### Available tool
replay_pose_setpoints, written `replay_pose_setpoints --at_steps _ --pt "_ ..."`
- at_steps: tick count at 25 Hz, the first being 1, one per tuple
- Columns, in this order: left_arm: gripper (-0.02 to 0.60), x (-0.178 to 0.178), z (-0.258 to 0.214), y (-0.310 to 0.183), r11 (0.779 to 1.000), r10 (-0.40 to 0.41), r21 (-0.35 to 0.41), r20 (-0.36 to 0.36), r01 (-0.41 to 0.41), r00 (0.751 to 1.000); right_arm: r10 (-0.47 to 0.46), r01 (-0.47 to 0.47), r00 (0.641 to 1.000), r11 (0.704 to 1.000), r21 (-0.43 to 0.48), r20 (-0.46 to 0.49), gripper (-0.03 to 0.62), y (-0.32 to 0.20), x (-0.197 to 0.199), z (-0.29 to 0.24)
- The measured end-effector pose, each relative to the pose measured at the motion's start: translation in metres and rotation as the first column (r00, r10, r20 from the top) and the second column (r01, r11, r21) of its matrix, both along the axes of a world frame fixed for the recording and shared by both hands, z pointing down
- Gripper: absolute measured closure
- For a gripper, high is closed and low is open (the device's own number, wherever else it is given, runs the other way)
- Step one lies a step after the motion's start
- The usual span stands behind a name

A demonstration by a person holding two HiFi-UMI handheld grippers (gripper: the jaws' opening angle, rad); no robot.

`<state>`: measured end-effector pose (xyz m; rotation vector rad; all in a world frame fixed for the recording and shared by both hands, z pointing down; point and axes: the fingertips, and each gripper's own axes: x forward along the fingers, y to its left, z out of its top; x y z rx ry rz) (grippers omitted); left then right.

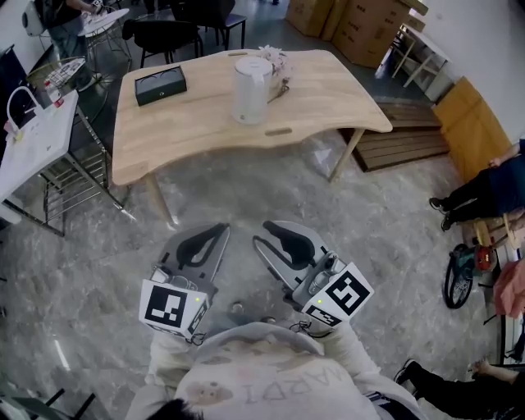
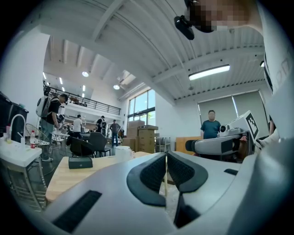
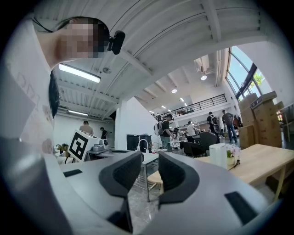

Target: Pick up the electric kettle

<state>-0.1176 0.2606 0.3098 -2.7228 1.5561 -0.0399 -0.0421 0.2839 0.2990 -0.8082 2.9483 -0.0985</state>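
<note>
Electric kettle (image 1: 251, 89), white and upright, stands near the middle of the wooden table (image 1: 180, 131), well apart from both grippers.

The left gripper (image 1: 218, 231) is held low over the grey stone floor (image 1: 377, 238) in front of the person. In the left gripper view its jaws are pressed together, with only a thin slit between the dark pads and nothing between them. The right gripper (image 1: 262, 234) hangs just beside it, and in the right gripper view its jaws stand apart with a clear gap that holds nothing. Both point toward the table, and their marker cubes (image 1: 171, 305) sit close to the person's pale sweatshirt (image 1: 262, 369).

On the table, a black box (image 1: 160, 84) lies to the left of the kettle, apart from it. A small bunch of pale flowers (image 1: 273, 59) sits just behind the kettle at the far edge. Black chairs (image 1: 168, 37) stand beyond the table, and cardboard boxes (image 1: 361, 25) are stacked at the far right. A wooden pallet (image 1: 410, 139) lies on the floor to the right of the table.
</note>
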Motion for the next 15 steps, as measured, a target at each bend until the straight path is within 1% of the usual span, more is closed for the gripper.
replay_pose_setpoints --at_steps 1,4,6,11,15 --pt "0.359 -0.003 0.001 -0.004 1.000 0.001 -0.002 -0.004 -0.001 1.000 0.001 -0.001 1.000 1.000 -0.003 0.003 0.477 -0.003 -0.002 0.001" --pt "0.360 -0.006 0.005 -0.017 1.000 0.008 -0.007 -0.016 -0.008 1.000 0.009 -0.008 1.000 1.000 -0.017 0.027 0.456 -0.013 -0.002 0.002" --pt "0.360 -0.005 0.009 -0.026 1.000 0.017 -0.009 -0.022 -0.017 1.000 0.024 -0.023 0.999 0.999 -0.027 0.038 0.453 -0.021 0.002 0.005" --pt "0.360 0.008 0.018 -0.050 0.998 0.047 -0.027 -0.031 -0.048 0.998 0.067 -0.065 0.997 0.997 -0.052 0.029 0.452 -0.045 0.019 0.015" --pt "0.360 0.016 0.022 -0.079 0.998 0.047 -0.033 -0.017 -0.048 0.999 0.068 -0.066 0.997 0.997 -0.048 0.027 0.444 -0.076 0.028 0.019"
